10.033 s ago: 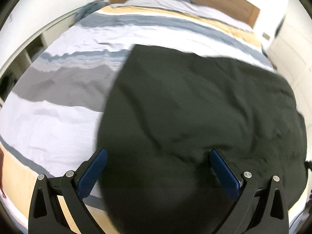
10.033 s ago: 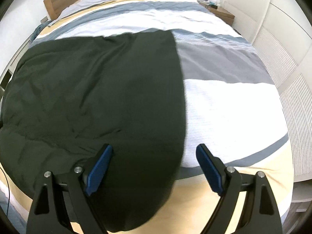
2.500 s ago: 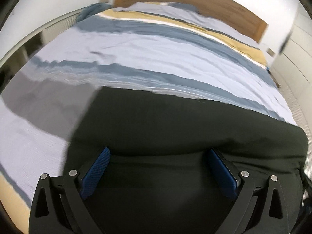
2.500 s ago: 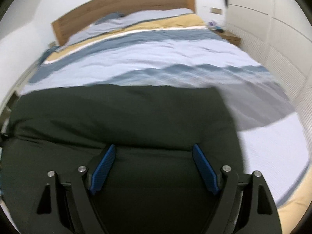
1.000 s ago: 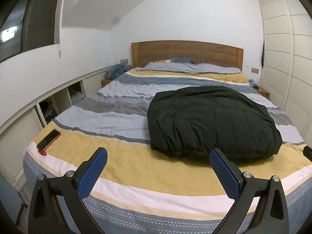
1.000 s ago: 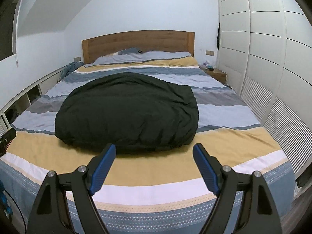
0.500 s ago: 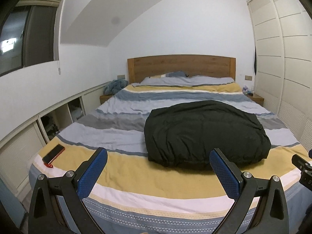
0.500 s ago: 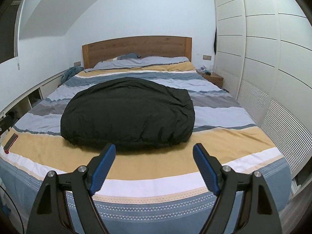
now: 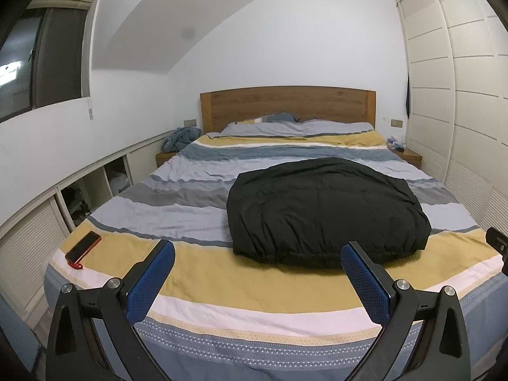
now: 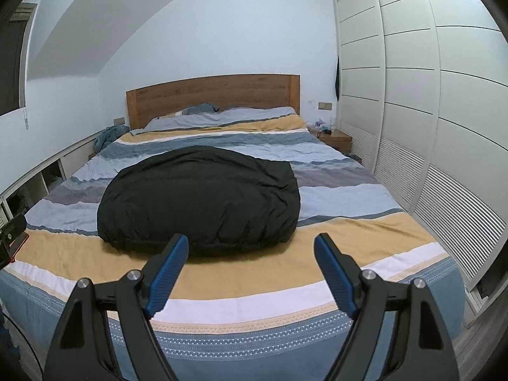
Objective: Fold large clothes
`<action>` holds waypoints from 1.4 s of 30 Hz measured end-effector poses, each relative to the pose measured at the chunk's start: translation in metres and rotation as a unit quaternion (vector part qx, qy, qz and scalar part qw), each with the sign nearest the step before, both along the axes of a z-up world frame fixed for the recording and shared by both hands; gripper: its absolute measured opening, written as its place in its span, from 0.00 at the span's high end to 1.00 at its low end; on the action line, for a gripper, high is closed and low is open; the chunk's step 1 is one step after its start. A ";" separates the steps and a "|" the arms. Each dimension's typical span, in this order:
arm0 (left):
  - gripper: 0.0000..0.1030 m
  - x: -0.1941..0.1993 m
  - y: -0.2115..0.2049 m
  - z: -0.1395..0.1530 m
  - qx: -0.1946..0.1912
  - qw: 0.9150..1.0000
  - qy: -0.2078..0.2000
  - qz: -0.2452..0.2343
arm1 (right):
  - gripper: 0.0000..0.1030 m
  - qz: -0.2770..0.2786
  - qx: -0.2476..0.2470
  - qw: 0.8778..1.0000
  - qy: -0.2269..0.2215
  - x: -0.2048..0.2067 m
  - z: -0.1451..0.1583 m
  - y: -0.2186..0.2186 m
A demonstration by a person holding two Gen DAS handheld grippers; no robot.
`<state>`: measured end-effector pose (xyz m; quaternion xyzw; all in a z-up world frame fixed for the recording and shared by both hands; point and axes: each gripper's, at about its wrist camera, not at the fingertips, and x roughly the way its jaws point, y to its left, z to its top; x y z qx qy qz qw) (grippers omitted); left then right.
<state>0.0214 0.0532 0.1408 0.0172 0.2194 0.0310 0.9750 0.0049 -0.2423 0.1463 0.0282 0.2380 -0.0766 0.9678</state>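
Observation:
A big dark green padded garment [image 9: 324, 212] lies folded into a thick bundle on the striped bed [image 9: 222, 282], toward its foot and right of centre. The right wrist view shows the same bundle [image 10: 200, 203] from the other side. My left gripper [image 9: 257, 254] hangs open in front of the bed's foot, well short of the garment, nothing between its blue pads. My right gripper [image 10: 251, 247] is open too, just as far back and empty. The tip of the right gripper [image 9: 497, 244] peeks in at the left view's right edge.
A red-cased phone [image 9: 83, 246] lies on the bed's near left corner. Low white cabinets [image 9: 63, 203] run along the left wall, and tall white wardrobe doors [image 10: 412, 127] line the right. A wooden headboard [image 9: 287, 106] and two nightstands stand at the far end.
Both grippers have backed away from the bed and risen a little, so the folded garment looks smaller and more of the room shows. Neither gripper's jaws moved.

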 end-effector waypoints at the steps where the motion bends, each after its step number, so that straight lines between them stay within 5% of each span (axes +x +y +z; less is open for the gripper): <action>1: 0.00 0.000 0.000 0.000 -0.001 1.000 0.000 0.000 | 0.21 0.000 0.000 1.000 0.000 0.000 0.000 0.000; 42: 0.00 0.036 -0.003 -0.039 0.015 0.999 0.040 -0.007 | 0.21 -0.005 -0.007 0.999 0.035 0.032 -0.034 -0.013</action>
